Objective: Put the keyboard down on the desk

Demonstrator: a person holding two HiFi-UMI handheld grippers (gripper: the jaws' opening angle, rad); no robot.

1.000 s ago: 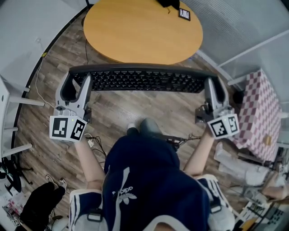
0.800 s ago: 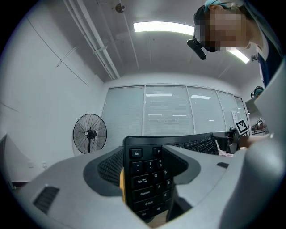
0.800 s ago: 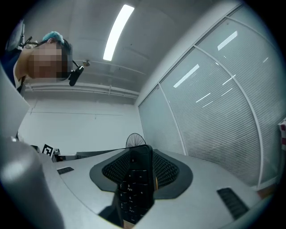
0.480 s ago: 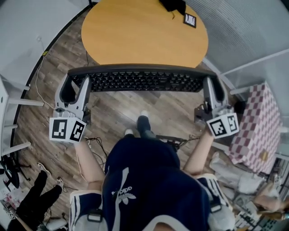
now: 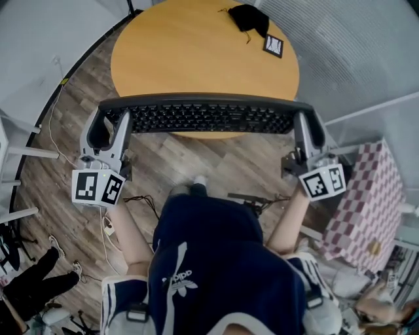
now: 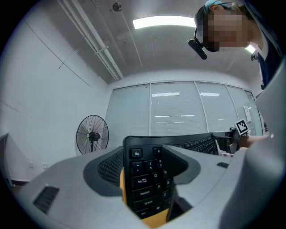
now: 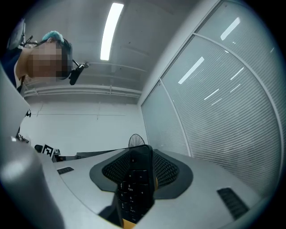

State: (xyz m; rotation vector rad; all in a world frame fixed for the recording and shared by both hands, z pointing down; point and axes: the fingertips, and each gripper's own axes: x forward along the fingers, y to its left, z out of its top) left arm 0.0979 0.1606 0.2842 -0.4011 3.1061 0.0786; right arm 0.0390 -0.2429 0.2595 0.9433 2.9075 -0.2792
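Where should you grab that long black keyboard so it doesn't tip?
At its two short ends, reaching in from the near long edge. The keyboard is long and thin, so one grip per end keeps it level; the left hand-held gripper and right hand-held gripper are each shut on an end now.

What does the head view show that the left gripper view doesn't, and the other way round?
Only the head view shows the wood floor, a black object and a marker card lying on the far side of the desk, and a checkered cloth at the right. Only the left gripper view shows a standing fan, a ceiling light and window blinds. Both show the keyboard, the left gripper with its fingers closed on the keyboard's left end, and some of the orange desk top.
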